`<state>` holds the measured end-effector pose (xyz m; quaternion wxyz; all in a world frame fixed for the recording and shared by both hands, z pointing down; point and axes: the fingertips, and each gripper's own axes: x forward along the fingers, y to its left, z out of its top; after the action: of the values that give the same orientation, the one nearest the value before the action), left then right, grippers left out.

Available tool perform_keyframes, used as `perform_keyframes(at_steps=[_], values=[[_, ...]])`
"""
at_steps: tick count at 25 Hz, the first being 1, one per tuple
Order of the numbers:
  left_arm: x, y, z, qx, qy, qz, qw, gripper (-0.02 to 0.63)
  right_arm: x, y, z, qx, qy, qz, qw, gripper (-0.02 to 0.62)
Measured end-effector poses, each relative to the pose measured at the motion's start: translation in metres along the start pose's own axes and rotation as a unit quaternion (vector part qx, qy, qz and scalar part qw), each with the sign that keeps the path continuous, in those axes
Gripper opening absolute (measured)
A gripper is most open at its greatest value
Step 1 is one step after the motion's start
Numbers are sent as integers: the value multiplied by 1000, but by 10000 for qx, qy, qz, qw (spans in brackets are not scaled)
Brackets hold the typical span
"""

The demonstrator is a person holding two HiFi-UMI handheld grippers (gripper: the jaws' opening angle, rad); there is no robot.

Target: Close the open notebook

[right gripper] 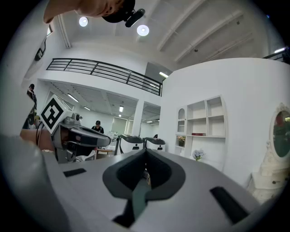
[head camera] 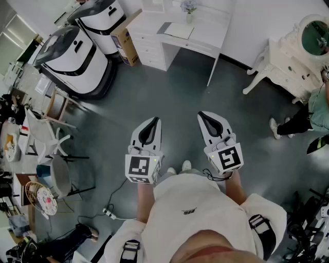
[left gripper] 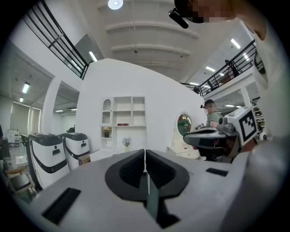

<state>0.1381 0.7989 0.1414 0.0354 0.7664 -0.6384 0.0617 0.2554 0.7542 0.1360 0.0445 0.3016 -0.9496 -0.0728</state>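
A pale notebook [head camera: 178, 31] lies flat on the white desk [head camera: 205, 36] at the far side of the room, well away from both grippers; its pages are too small to make out. I hold both grippers at waist height over the grey floor. My left gripper [head camera: 152, 121] [left gripper: 145, 152] has its jaws pressed together with nothing between them. My right gripper [head camera: 201, 115] [right gripper: 145, 152] is likewise shut and holds nothing. Each gripper shows in the other's view, the right gripper [left gripper: 213, 134] and the left gripper [right gripper: 78, 137].
A small vase of flowers [head camera: 188, 7] stands on the desk. Two white-and-black machines [head camera: 77, 54] and a cardboard box [head camera: 126, 42] are at the left of it. A white dressing table with a mirror [head camera: 295, 56] and a person [head camera: 311, 119] are right. Chairs [head camera: 47, 131] crowd the left.
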Motion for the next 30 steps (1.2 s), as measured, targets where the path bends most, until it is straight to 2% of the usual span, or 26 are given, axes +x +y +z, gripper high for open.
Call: perform_keyframes(at_steps=[4, 17, 30], values=[[14, -11, -1, 13, -9, 7, 10000, 0, -2, -19, -6, 220, -104, -99, 9997, -3], [63, -3, -1, -25, -123, 104, 9999, 0, 29, -57, -28, 147, -6, -8, 9999, -3], [153, 44, -5, 40, -80, 178, 9998, 0, 110, -111, -45, 169, 29, 124, 9998, -3]])
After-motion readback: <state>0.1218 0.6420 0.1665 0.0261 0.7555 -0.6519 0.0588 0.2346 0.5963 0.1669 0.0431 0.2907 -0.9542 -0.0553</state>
